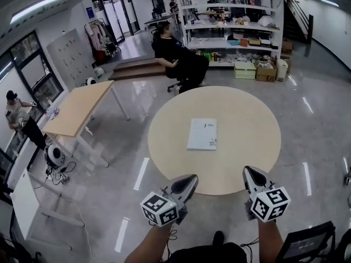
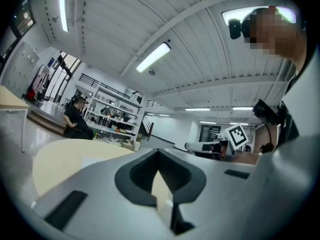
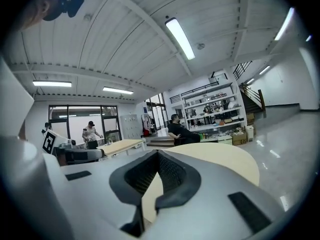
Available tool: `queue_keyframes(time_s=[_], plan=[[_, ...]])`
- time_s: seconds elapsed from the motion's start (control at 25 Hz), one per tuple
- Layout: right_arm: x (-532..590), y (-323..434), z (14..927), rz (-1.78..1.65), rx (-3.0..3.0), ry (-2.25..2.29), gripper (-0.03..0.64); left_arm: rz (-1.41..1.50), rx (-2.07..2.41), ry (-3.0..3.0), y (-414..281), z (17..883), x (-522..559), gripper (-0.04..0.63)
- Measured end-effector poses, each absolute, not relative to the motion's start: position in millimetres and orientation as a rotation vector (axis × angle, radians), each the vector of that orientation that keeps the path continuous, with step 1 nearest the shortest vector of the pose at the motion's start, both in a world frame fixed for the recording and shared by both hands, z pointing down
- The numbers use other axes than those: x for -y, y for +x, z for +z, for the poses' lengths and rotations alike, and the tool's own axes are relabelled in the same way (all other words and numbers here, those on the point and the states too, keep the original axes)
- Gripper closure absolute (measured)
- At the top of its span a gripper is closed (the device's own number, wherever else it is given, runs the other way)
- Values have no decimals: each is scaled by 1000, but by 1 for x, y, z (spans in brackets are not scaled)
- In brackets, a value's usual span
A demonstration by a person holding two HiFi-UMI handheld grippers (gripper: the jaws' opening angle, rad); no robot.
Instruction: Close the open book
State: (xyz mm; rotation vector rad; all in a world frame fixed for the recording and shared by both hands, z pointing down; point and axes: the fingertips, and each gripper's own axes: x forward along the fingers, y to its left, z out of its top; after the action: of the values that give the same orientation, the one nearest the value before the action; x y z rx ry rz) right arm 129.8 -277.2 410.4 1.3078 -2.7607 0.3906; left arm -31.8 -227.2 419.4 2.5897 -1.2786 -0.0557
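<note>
— While the left tongs (image 1: 191, 178) and right tongs (image 1: 248, 172) hang at the round worktop's (image 1: 247, 119) near edge, what's the count?

— Two tongs, both clenched, empty. One book (image 1: 202, 134), closed, near the middle.

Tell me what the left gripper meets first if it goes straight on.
Probably nothing near: the left gripper points level over the table, and the book lies left of its line. Height is hard to judge.
</note>
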Motion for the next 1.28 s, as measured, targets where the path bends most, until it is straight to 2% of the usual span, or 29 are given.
queue_keyframes(time_s=[0.2, 0.44, 0.68, 0.88, 1.28], plan=[[191, 110, 407, 260, 2663, 1415, 618, -28, 1145, 2704, -51, 415, 133, 606], [102, 89, 411, 286, 2661, 1420, 618, 69, 1073, 2707, -66, 435, 55, 606], [33, 102, 396, 253, 2645, 1473, 618, 40, 1083, 2686, -57, 422, 0, 606], [-18, 133, 379, 227, 2691, 1519, 618, 32, 1117, 2716, -32, 401, -48, 606], [-129, 213, 386, 278, 2739, 1433, 618, 11, 1109, 2711, 79, 399, -146, 606]])
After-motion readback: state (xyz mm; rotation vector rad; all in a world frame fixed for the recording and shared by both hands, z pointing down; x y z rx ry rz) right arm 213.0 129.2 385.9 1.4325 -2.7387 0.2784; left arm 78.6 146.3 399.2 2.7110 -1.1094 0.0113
